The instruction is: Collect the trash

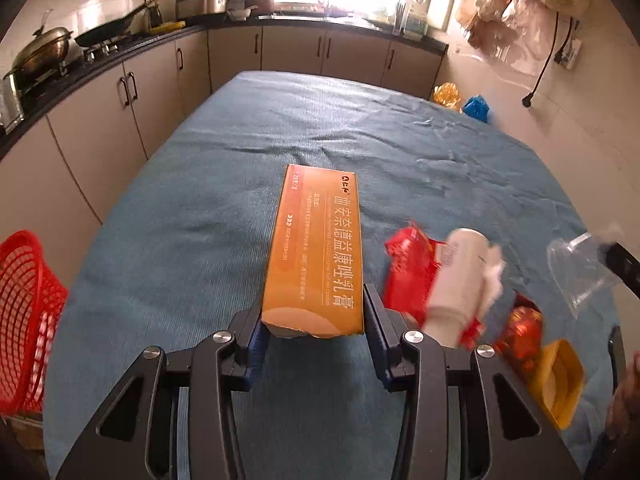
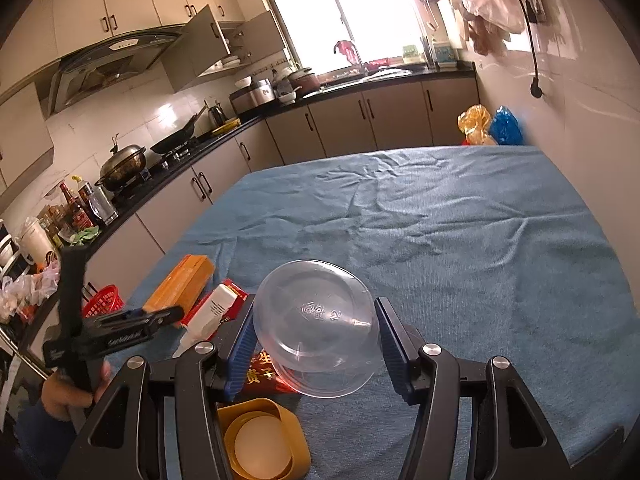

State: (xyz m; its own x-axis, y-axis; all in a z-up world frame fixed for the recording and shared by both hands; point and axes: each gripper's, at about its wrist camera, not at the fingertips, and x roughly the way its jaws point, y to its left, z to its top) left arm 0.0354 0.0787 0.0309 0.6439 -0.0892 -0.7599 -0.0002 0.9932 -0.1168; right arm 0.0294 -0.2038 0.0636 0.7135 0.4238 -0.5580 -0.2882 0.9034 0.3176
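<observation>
A long orange carton (image 1: 316, 248) with white lettering points away from me on the blue-cloth table (image 1: 192, 200). My left gripper (image 1: 314, 316) is shut on its near end, a pad against each long side. From the right wrist view, that carton (image 2: 180, 284) lies at the table's left edge. My right gripper (image 2: 314, 332) is shut on a clear plastic bowl (image 2: 316, 320), tilted with its base toward me and held above the cloth. A white bottle (image 1: 456, 280) lies on a red wrapper (image 1: 404, 268) just right of the carton. A yellow tub (image 2: 260, 440) sits below the bowl.
A red mesh basket (image 1: 24, 312) stands off the table's left side. Kitchen counters with a wok (image 1: 112, 32) and pots run along the left and far walls. Orange and blue bags (image 2: 488, 124) lie on the floor past the far right corner. A person's hand (image 2: 64, 396) holds the left tool.
</observation>
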